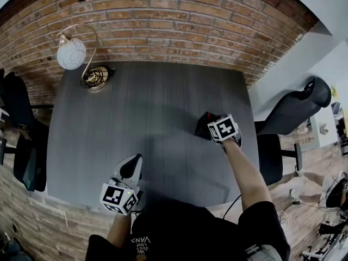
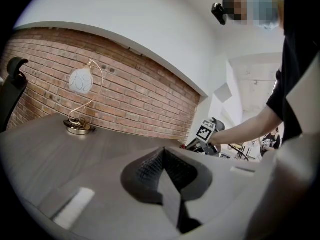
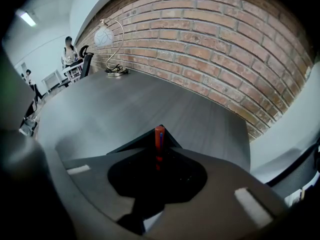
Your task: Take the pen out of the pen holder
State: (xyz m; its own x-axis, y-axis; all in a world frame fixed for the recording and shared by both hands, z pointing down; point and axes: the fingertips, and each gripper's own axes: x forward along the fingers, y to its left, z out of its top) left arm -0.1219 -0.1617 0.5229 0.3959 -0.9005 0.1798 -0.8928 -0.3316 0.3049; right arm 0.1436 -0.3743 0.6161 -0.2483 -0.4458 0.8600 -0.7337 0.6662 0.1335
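A black pen holder (image 1: 203,126) stands near the right edge of the grey table (image 1: 147,113). My right gripper (image 1: 211,127) sits right over it, marker cube facing up. In the right gripper view the jaws are closed on a red pen (image 3: 159,136) that stands upright between the tips, with the holder's dark edge (image 3: 131,143) just behind and below. My left gripper (image 1: 136,161) hovers near the table's front edge, left of centre. Its jaws (image 2: 162,153) are shut with nothing between them. From the left gripper view, the right gripper (image 2: 202,140) shows far off at the right.
A curved brass lamp (image 1: 81,56) with a white globe stands at the table's far left corner, by the brick wall (image 1: 179,26). Black office chairs flank the table at the left (image 1: 22,140) and at the right (image 1: 293,113).
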